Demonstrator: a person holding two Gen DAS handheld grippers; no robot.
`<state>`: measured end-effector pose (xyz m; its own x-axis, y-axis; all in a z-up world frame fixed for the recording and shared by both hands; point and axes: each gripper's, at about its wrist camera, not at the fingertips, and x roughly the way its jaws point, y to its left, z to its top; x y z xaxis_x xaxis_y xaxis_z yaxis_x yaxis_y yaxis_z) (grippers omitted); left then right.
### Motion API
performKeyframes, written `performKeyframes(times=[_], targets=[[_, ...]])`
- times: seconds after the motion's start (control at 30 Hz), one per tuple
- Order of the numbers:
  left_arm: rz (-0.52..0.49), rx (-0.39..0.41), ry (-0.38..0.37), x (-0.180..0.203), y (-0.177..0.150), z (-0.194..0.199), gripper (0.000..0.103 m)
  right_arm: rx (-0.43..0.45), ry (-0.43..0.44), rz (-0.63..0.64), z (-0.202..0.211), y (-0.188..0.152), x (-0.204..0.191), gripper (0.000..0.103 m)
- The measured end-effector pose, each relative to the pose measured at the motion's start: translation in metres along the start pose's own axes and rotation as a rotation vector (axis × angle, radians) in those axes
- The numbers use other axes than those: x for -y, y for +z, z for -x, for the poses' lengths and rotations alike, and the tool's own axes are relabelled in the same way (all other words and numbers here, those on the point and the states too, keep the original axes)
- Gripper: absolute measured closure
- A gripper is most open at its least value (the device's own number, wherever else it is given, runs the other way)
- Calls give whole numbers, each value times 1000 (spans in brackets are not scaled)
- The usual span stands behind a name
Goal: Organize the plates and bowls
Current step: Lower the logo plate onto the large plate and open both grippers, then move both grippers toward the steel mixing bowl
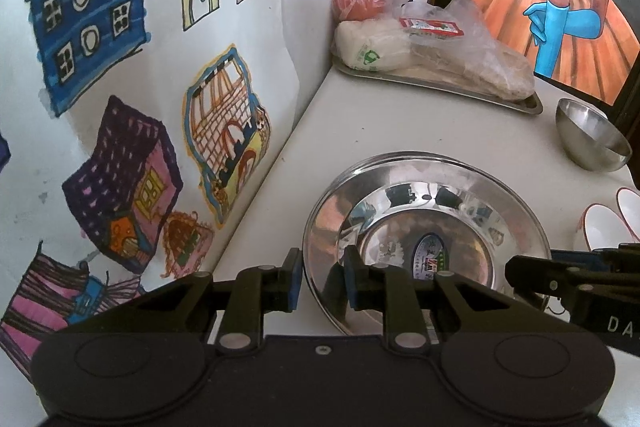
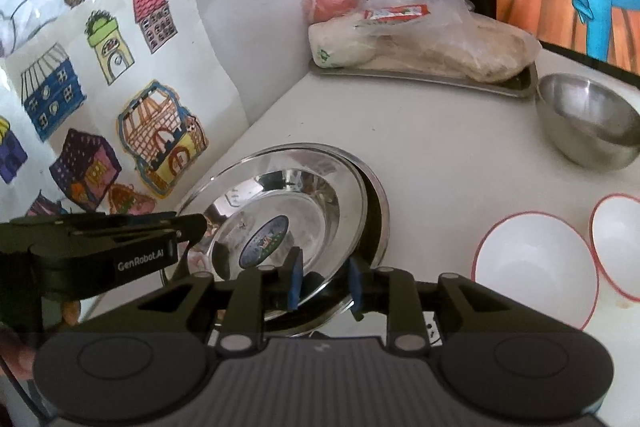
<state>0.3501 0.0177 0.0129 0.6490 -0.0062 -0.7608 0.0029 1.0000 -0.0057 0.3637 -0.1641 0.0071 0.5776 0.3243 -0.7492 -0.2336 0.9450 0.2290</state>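
White counter (image 2: 440, 155) — plates (image 2: 280, 203), bowls (image 2: 536, 263), tray (image 2: 420, 79).

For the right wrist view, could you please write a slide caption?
Right tongs straddle the rim of stacked steel plates; two white bowls wait alongside.

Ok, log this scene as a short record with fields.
surface: white countertop
stack: shiny round steel plate lying offset on a second steel plate
left gripper: open, astride the stack's rim
right gripper: open, astride the stack's near rim
loose bowls: small steel bowl; two white red-rimmed bowls
back: steel tray of bagged food
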Motion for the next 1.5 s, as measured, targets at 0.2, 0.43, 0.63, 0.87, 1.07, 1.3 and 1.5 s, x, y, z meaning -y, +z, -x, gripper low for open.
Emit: performKeyframes(times=[0.2, 0.43, 0.63, 0.87, 1.07, 1.3, 1.5], targets=[[25, -11, -23, -5, 1, -2, 79, 1, 0, 27, -1, 0, -1, 70], [32, -14, -27, -5, 2, 0, 79, 8, -11, 44, 2, 0, -2, 53], [32, -3, -24, -5, 3, 4, 79, 29, -26, 47, 10, 2, 0, 48], [47, 32, -35, -8, 3, 20, 76, 78, -7, 7, 27, -1, 9, 33], [34, 92, -41, -3, 0, 46, 37, 146, 18, -23, 59, -10, 21, 13], [-17, 186, -77, 13, -3, 77, 8, 206, 9, -44, 106, -31, 45, 0], [-78, 224, -132, 36, -11, 93, 1, 233, -51, -48, 148, -58, 72, 0]])
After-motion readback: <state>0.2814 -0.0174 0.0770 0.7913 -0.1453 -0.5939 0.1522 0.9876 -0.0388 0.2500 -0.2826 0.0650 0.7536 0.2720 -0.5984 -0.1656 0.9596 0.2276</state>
